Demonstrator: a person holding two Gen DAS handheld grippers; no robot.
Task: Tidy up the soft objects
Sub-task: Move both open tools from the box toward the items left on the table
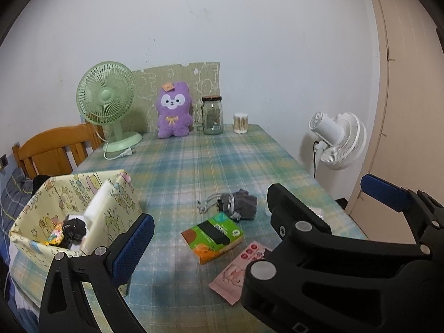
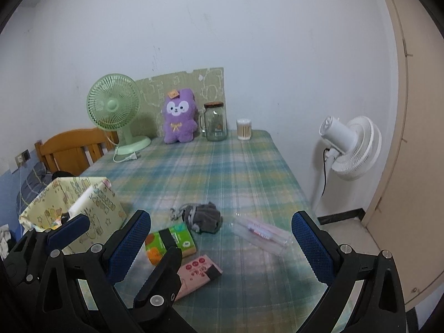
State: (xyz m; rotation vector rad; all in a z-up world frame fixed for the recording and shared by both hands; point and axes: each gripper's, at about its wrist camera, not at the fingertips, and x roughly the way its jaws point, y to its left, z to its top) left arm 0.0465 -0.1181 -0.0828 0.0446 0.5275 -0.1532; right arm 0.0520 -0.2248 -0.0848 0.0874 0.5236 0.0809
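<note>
At the desk's left edge stands a pale yellow cartoon-print fabric storage box (image 1: 69,202), open at the top. Inside it lie a crumpled black soft item (image 1: 73,229), a bit of colourful printed material, and a white flat piece leaning against its right wall.

The left claw (image 1: 260,223) hovers above the near part of the plaid-clothed desk (image 1: 208,161), its blue-padded fingers spread wide with nothing between them.

A green and orange tissue pack (image 1: 213,236) lies near the front edge, its long axis running from near-left to far-right. Just beyond it, towards the middle of the desk, sits a grey drawstring pouch (image 1: 238,204), rumpled, its cords trailing towards the left edge. Nearer the front edge, just beside the tissue pack, rests a flat pink packet (image 1: 238,272), its long axis angled near-left to far-right.

To the right of the pouch lies a clear plastic sleeve with pink contents (image 2: 262,231), its long axis slanting from far-left to near-right.

The right claw (image 2: 219,247) also hangs open and holds nothing, above the front edge.

The middle of the desk is bare cloth. Along the back edge stand a green desk fan (image 1: 106,105), a purple plush toy (image 1: 174,111), a glass jar (image 1: 212,115) and a tub of cotton swabs (image 1: 240,123).
</note>
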